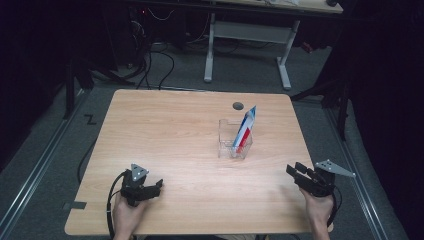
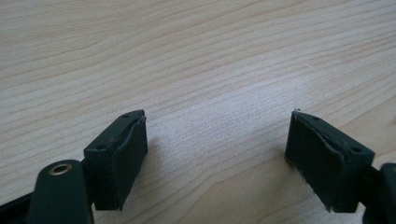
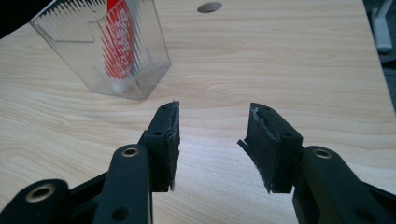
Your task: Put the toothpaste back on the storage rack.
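we see a tube (image 1: 245,129) upright in a clear holder (image 1: 234,147) on the table (image 1: 165,130); both the left gripper (image 1: 159,186) and the right gripper (image 1: 295,169) hold their fingers apart, gripping nothing.

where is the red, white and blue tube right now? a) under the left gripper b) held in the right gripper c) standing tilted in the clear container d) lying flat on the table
c: the tube stands leaning inside the clear container on the table, while both the right gripper and the left gripper are open and hold nothing.
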The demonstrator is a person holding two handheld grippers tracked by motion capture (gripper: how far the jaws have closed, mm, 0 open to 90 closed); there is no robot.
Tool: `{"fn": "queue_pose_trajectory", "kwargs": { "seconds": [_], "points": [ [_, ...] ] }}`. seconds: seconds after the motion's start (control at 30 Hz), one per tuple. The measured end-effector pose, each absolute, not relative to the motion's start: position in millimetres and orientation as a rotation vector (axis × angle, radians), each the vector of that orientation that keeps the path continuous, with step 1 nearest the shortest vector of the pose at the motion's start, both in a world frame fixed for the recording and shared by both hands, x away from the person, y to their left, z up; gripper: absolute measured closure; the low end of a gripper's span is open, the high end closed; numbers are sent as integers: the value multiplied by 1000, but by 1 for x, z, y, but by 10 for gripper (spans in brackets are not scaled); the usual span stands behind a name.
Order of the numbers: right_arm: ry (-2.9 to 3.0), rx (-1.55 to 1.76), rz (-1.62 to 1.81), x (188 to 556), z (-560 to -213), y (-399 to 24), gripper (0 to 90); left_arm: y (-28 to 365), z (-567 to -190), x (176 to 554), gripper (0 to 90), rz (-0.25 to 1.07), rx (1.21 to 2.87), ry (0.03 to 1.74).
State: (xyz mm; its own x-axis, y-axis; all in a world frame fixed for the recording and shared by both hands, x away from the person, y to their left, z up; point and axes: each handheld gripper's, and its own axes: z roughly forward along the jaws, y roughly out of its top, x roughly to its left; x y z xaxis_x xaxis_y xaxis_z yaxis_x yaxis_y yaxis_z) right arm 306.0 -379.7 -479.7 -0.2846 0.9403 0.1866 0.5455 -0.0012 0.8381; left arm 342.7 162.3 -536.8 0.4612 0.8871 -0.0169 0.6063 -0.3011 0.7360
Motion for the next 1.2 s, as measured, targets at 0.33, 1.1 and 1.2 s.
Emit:
{"fn": "queue_pose_trajectory", "kwargs": {
  "seconds": [0.33,1.1,1.2],
  "points": [
    [1907,1556,1147,312,-503,-375,537,162,-537,343,211,524,2024,1240],
    [2006,1526,902,326,-525,-355,528,162,-537,343,211,525,2027,1240],
    [2013,1528,890,327,-527,-352,527,162,-537,343,211,524,2024,1241]
  ]
}}
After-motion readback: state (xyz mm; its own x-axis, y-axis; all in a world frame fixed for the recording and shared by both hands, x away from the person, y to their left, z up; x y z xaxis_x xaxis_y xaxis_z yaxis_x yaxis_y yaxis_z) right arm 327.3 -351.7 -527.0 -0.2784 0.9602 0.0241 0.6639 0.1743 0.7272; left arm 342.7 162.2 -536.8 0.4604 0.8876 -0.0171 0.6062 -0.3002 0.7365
